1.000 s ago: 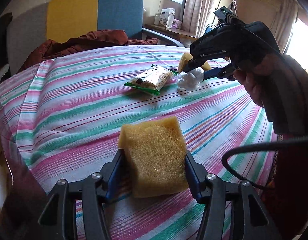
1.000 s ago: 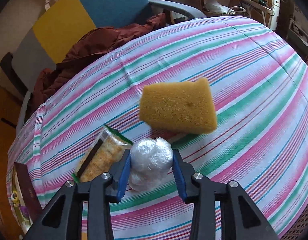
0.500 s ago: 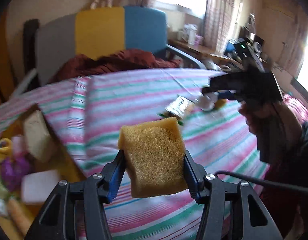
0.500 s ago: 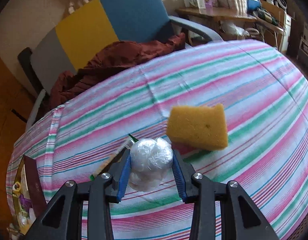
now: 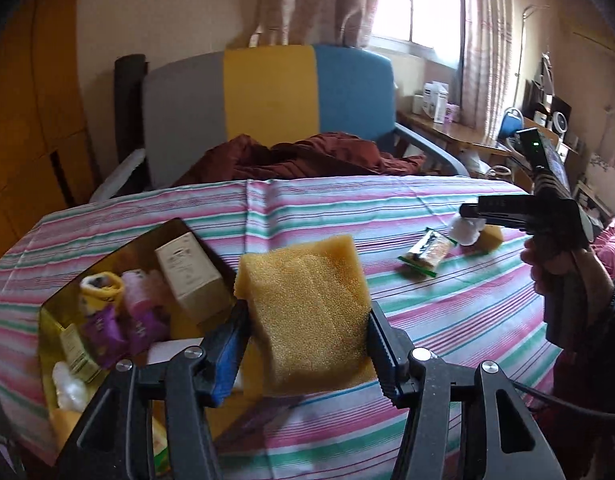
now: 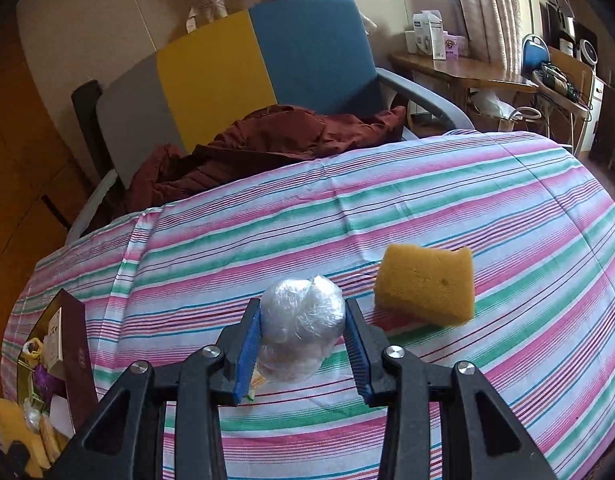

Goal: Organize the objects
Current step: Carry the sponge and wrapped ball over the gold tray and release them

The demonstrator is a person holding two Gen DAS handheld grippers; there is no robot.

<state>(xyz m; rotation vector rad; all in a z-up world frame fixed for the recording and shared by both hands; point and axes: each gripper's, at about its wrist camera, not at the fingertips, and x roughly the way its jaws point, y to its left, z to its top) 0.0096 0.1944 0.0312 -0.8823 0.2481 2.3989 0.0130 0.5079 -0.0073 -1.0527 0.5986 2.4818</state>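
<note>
- My left jaws [image 5: 305, 336] are part open and clamped on a yellow sponge [image 5: 303, 316], squeezing it from both sides; it hangs above the striped tabletop [image 5: 447, 304], next to the open box [image 5: 107, 264] at my left.
- My right jaws [image 6: 303, 344] are nearly closed on a plastic-wrapped ball [image 6: 301, 330], held clear of the cloth.
- The step, as I judge it, is carrying both items to the box. It is already crowded with a carton [image 5: 189, 276], purple packets [image 5: 119, 324] and a yellow roll [image 5: 99, 292], so I would aim the sponge at the bare patch nearest me.
- The sponge is soft and springy; I should lower it fully inside before letting go, or it may bounce off the rim.
- The ball is slick in its wrap. Keep the pinch steady and avoid tilting, since it could squirt out.
- A second sponge [image 6: 427, 288] and a snack packet [image 5: 427, 254] lie on the tabletop well apart from the box; those are for later trips.
- Bring the right hand in after the left has cleared, so the two tools do not collide over the box.
</note>
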